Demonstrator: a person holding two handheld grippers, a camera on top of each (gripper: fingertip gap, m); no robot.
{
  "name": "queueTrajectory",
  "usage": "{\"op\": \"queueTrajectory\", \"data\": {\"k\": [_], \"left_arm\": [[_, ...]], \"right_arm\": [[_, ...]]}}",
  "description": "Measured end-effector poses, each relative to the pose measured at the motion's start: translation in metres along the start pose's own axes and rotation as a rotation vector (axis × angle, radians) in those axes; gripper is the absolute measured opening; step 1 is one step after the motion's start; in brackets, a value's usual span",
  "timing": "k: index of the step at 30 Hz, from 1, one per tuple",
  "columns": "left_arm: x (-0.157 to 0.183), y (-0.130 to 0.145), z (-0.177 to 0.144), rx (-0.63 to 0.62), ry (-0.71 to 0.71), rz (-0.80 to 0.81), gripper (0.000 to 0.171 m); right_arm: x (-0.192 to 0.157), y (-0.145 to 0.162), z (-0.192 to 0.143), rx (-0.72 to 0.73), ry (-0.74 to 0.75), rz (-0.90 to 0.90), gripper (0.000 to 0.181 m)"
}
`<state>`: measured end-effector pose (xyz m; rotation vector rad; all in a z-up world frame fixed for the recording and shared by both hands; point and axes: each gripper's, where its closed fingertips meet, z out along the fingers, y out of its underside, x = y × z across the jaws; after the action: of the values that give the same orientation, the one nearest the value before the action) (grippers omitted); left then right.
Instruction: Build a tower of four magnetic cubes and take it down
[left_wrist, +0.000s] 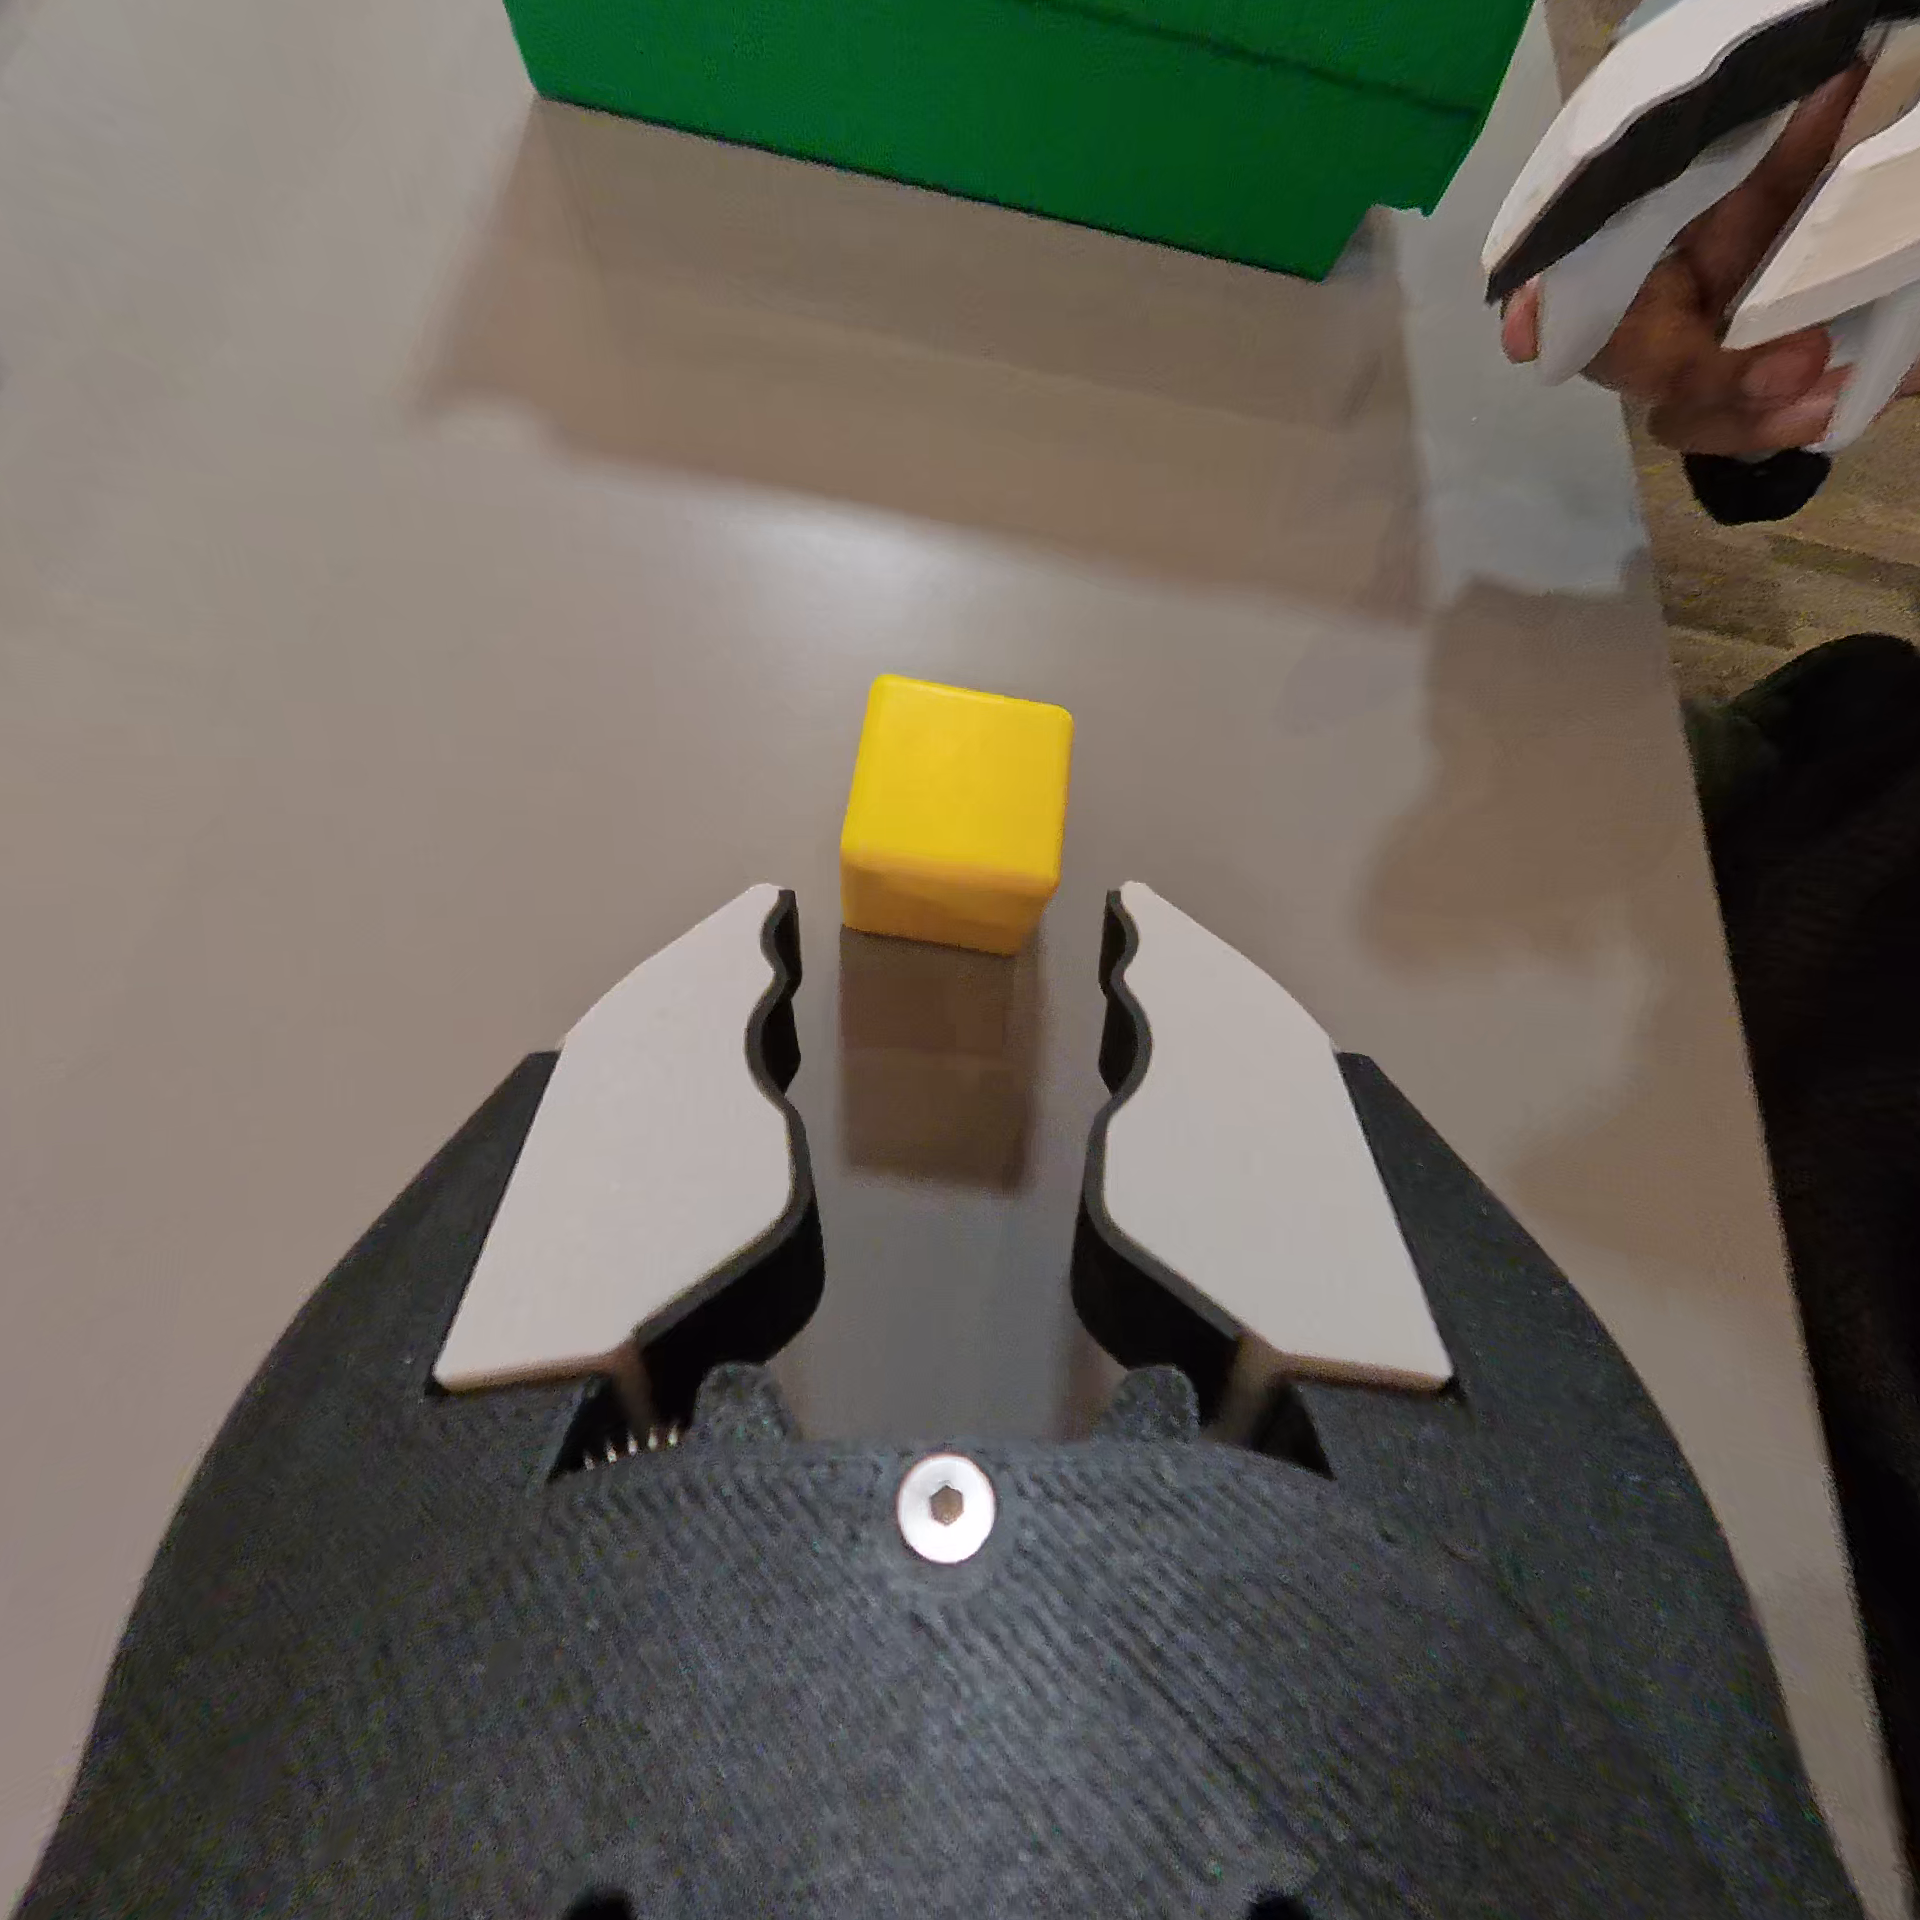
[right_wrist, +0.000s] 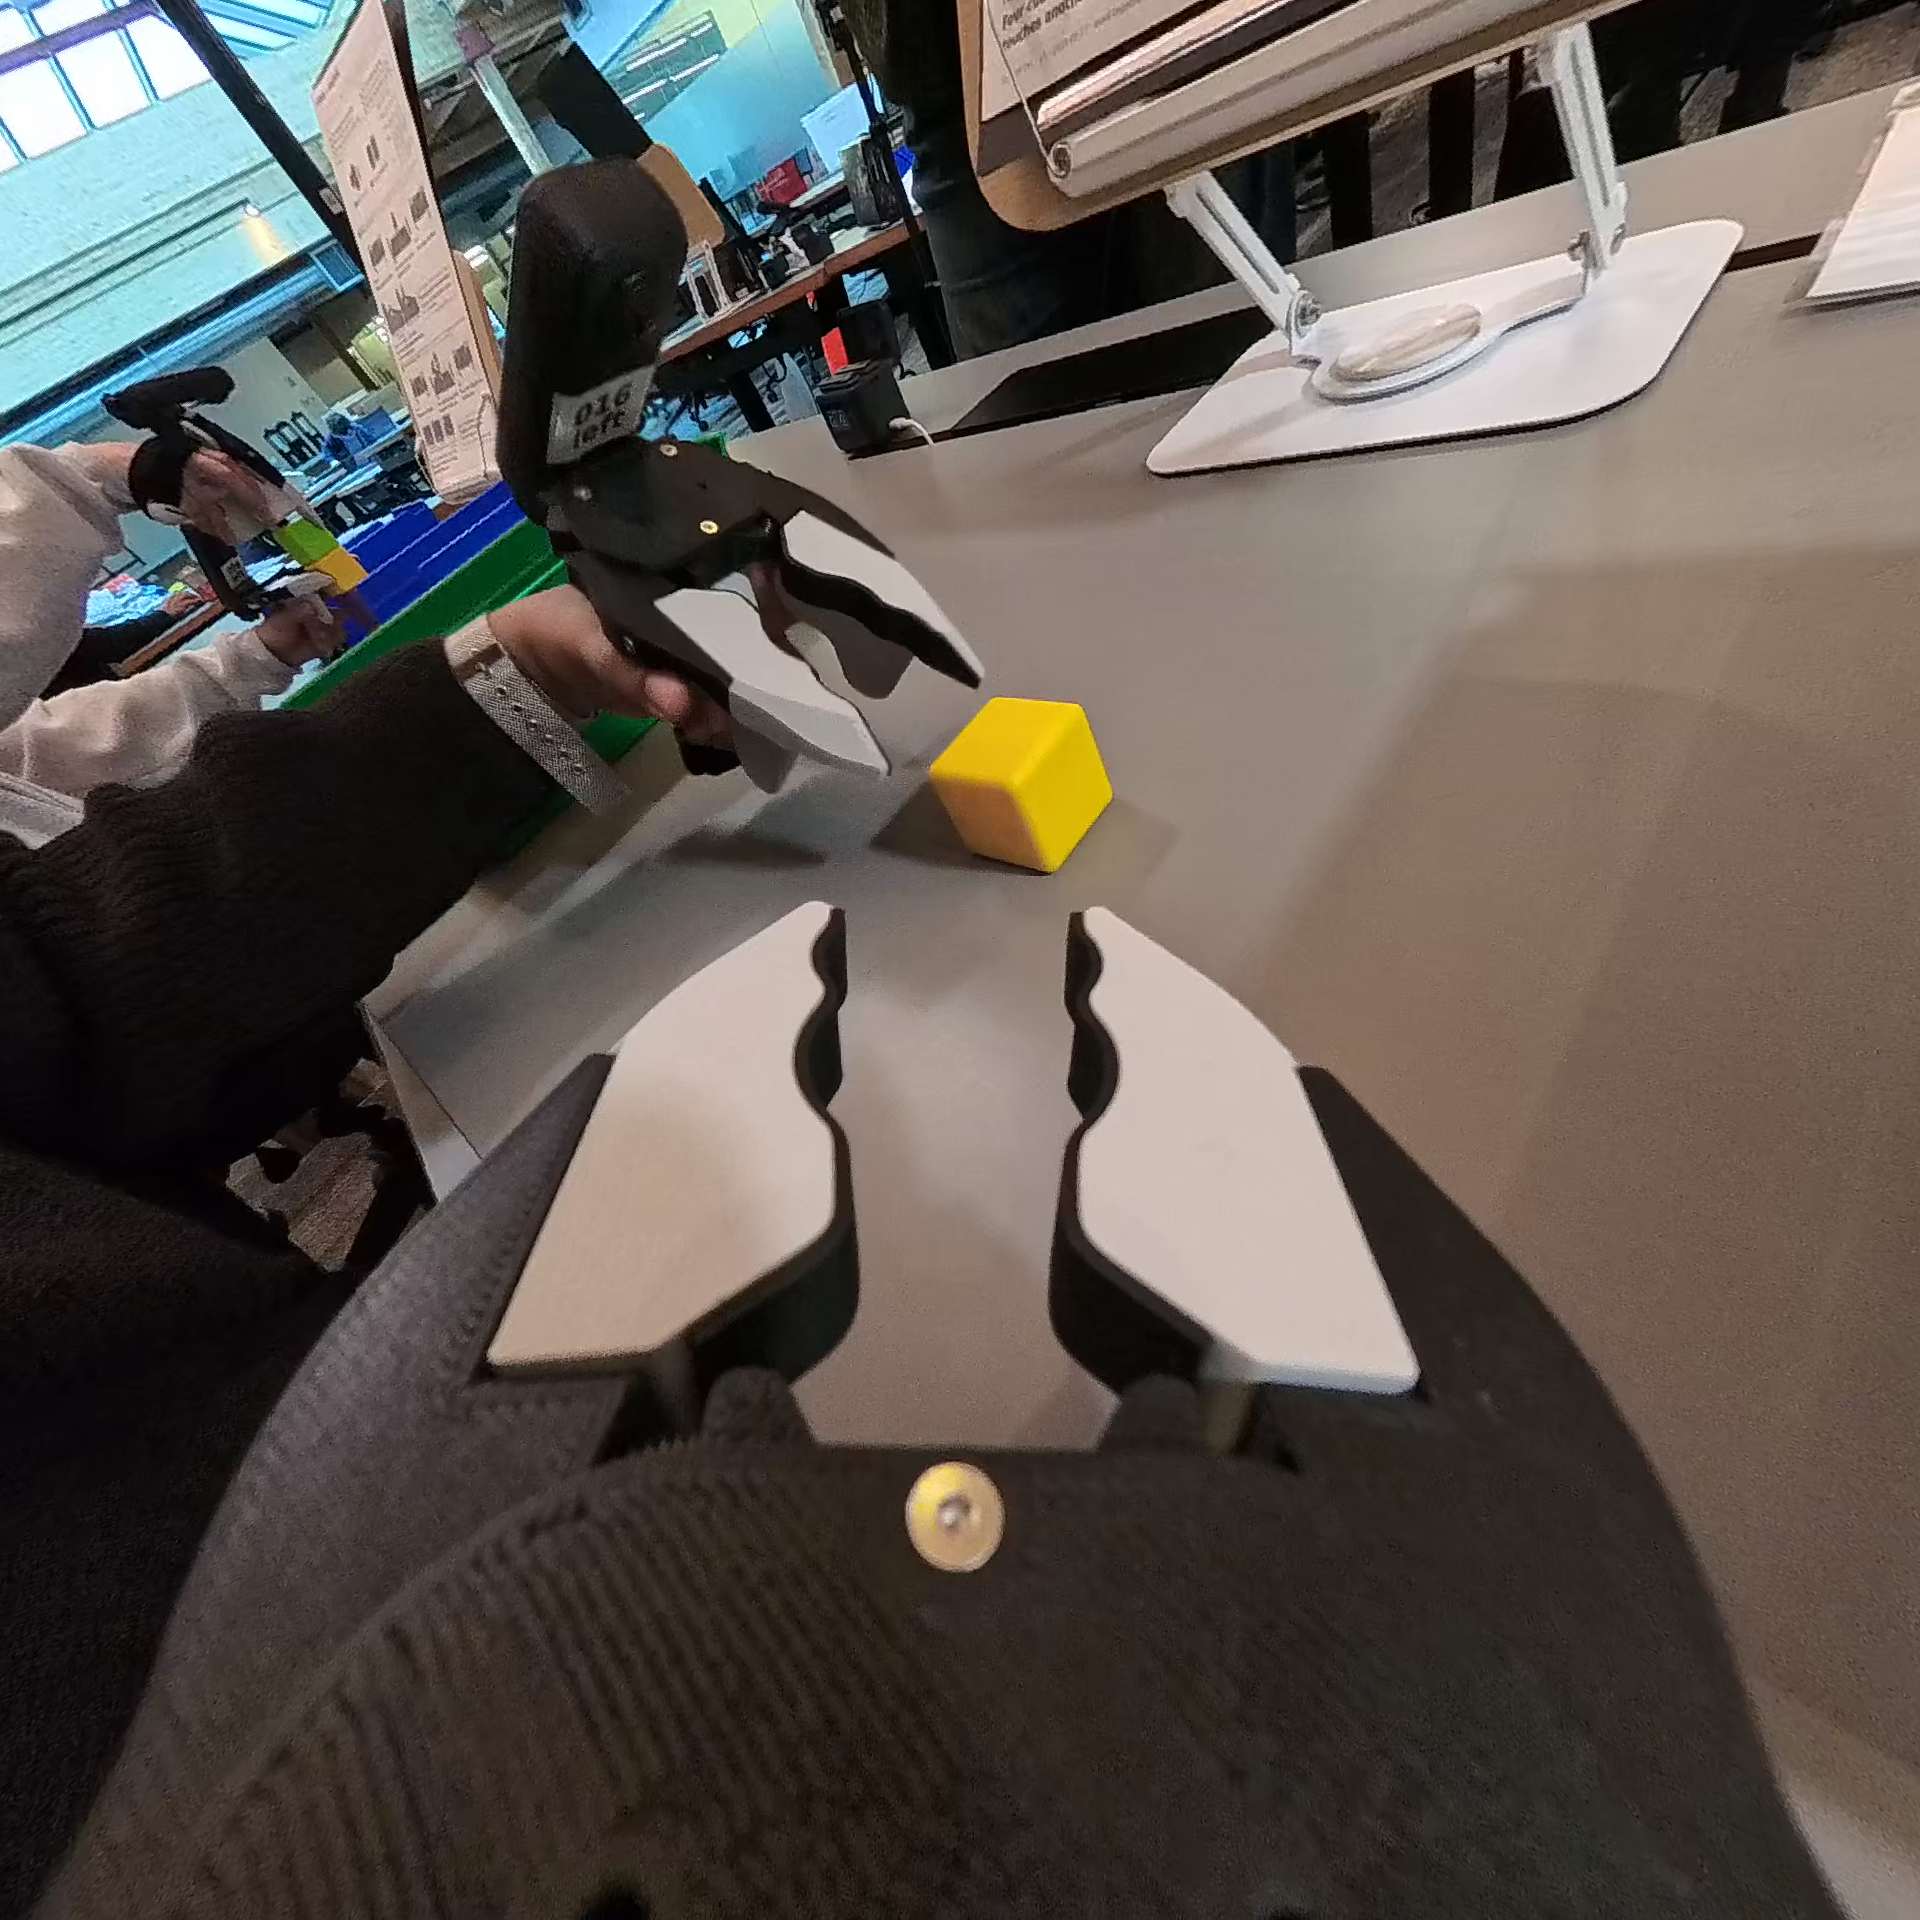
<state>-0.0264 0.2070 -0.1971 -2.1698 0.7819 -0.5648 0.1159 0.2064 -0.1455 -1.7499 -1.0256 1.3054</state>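
yellow cube (left_wrist: 956, 810) is sitting on the grey table (left_wrist: 312, 623), dead ahead of the left gripper (left_wrist: 951, 914), just past its tips and apart from them. jaws are gaping wide, empty. no long axis. right gripper (right_wrist: 956, 925) is hanging farther off, spread, empty. green bin (left_wrist: 1039, 94) is lying beyond.

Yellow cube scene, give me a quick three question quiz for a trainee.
1. True or false: the left gripper is shut on the cube.
2. What does the cube rest on? A) table B) green bin C) white stand
3. Fill in: the right gripper holds ____.

Key: 1 false, it is open, just short of the cube. 2 A. 3 nothing.
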Motion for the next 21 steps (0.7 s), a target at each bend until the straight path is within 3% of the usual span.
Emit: {"op": "queueTrajectory", "data": {"k": [8,11,15,18,21], "left_arm": [[0.002,-0.018,-0.051,0.109,-0.058,-0.110,0.059],[-0.023,-0.026,-0.091,0.156,-0.283,-0.212,0.050],[-0.063,0.006,-0.168,0.094,-0.667,-0.412,0.048],[-0.075,0.030,-0.236,0.161,-0.832,-0.516,0.049],[-0.082,0.072,-0.297,0.203,-0.978,-0.628,0.050]], "right_arm": [[-0.013,-0.001,0.017,-0.027,-0.066,-0.029,0.041],[-0.020,-0.001,0.027,-0.042,-0.100,-0.042,0.041],[-0.030,0.000,0.041,-0.066,-0.148,-0.062,0.041],[-0.037,0.001,0.052,-0.083,-0.181,-0.081,0.041],[-0.044,0.003,0.061,-0.105,-0.215,-0.090,0.041]]}}
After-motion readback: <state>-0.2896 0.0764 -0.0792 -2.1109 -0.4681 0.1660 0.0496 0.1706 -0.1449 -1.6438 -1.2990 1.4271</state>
